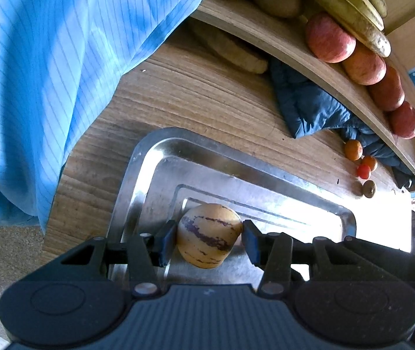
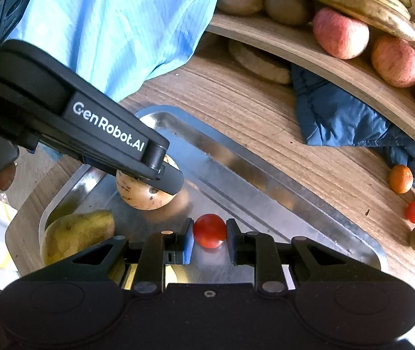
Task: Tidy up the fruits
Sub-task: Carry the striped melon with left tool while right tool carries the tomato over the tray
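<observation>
Left gripper clamped on striped pepino melon, over steel tray. Pear in tray's near-left corner. Right gripper pinching cherry tomato above tray middle. Apples, bananas on wooden shelf, far right.

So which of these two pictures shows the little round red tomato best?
The right wrist view: the small round red tomato sits front and centre, pinched between the right tool's blue pads above the steel tray. The left wrist view does not show that one.
</observation>
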Available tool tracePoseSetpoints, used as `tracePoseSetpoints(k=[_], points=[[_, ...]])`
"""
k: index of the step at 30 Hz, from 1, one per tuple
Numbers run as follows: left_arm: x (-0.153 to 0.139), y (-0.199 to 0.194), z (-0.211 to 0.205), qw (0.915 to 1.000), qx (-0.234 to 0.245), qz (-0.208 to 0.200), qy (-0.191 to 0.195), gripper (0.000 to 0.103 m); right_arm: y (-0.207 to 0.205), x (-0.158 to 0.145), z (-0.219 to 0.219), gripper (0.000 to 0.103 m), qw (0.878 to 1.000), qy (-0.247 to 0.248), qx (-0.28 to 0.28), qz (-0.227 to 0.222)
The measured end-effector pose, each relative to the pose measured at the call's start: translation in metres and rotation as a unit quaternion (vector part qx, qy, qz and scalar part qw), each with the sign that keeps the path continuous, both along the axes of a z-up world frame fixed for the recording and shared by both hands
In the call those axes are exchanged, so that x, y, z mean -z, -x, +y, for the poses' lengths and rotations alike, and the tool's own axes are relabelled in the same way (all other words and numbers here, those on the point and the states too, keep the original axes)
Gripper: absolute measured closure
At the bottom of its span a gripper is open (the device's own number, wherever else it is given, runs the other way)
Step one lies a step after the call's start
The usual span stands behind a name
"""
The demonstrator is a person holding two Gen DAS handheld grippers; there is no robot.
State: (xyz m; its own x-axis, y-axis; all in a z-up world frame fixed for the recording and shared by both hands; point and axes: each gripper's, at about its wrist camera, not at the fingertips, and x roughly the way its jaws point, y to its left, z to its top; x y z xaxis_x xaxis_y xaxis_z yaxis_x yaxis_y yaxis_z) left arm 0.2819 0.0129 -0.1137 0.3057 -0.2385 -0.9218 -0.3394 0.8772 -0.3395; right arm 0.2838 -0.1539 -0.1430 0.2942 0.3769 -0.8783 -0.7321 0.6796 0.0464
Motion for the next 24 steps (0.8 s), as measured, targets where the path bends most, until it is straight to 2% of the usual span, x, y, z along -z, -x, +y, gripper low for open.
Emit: tracePoseSetpoints(k=[14, 24], points=[[-0.002, -0.001, -0.004, 1.0000, 0.002, 0.004, -0.008, 0.051, 0.001, 0.004, -0.001, 0.077, 1.000, 0.004, 0.006, 0.007], [-0.006, 0.005, -0.011, 0.9995, -0.020, 0.000, -0.025, 0.051, 0.003, 0.004, -0.011, 0.069, 1.000, -0.003, 0.000, 0.000]])
